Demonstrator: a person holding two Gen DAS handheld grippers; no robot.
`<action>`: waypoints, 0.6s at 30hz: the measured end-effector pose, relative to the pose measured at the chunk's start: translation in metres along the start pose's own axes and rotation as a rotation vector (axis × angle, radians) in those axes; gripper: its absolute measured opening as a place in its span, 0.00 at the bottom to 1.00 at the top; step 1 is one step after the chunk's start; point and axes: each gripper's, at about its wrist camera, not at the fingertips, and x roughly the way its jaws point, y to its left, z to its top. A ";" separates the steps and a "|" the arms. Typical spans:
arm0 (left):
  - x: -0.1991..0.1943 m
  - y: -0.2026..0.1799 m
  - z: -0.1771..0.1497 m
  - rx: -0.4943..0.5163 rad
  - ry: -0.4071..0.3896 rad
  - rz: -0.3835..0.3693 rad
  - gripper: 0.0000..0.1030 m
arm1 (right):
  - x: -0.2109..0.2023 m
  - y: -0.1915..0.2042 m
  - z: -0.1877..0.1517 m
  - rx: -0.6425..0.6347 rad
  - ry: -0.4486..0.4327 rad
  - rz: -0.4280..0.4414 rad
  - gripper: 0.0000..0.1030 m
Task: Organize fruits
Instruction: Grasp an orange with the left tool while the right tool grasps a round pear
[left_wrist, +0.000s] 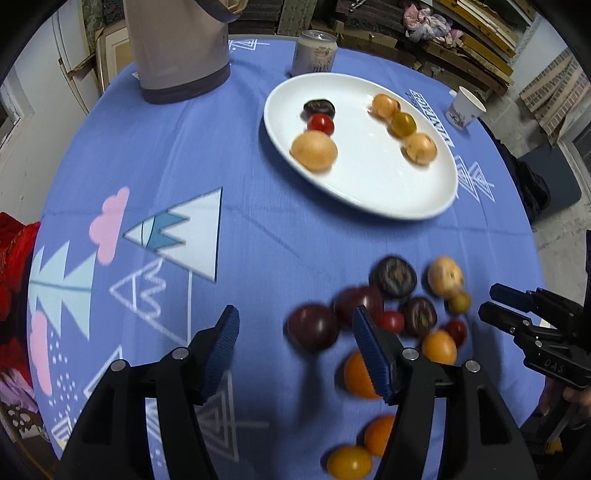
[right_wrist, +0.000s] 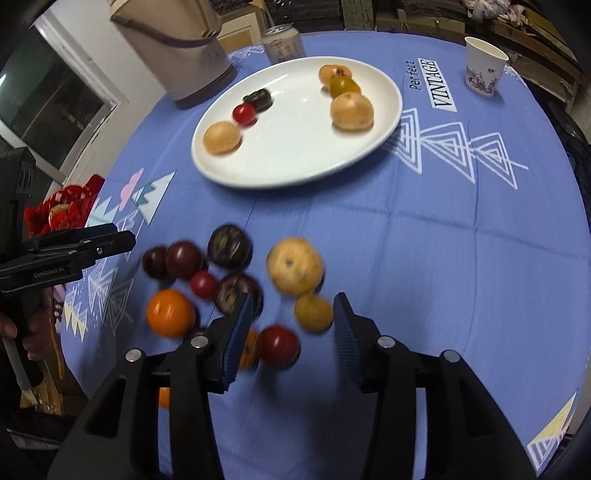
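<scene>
Step in hand, by judgement: fetching the next fruit from the loose pile (right_wrist: 229, 291) on the blue tablecloth (right_wrist: 424, 258) for transfer to the white plate (right_wrist: 295, 162). Plate noted further back on the cloth, carrying six fruits in two short rows: dark plum (right_wrist: 258, 99), red cherry tomato (right_wrist: 244, 113) and tan fruit (right_wrist: 222, 137) on one side, three yellowish fruits on the other.

Recommended practice: single out one fruit at the pile's edge, straddle it squarely with both pads, close gently given soft skins, lift straight up to avoid rolling the neighbours. Placement advised beside fruits of like kind, clear of the rim.

Right gripper (right_wrist: 288, 339) found partly open, nothing clamped; a red tomato (right_wrist: 277, 346) and a small yellow fruit (right_wrist: 313, 312) seen between or just ahead of the pads, contact not confirmable owing to blur. Large tan fruit (right_wrist: 294, 266) lying just beyond.

Left gripper (left_wrist: 291, 350) found open wider, empty, over bare cloth at the pile's left edge; dark plum (left_wrist: 313, 326) showing between its pads, apparently untouched. An orange (left_wrist: 358, 374) partly hidden behind its right finger.
</scene>
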 end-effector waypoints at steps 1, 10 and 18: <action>-0.001 0.000 -0.003 0.001 0.004 -0.003 0.63 | -0.002 0.002 -0.004 -0.001 0.002 0.001 0.44; -0.002 -0.009 -0.022 0.021 0.037 -0.018 0.63 | -0.005 0.012 -0.022 -0.015 0.012 0.007 0.46; 0.013 -0.040 -0.033 0.104 0.073 -0.065 0.64 | -0.008 0.006 -0.027 0.006 0.007 0.003 0.54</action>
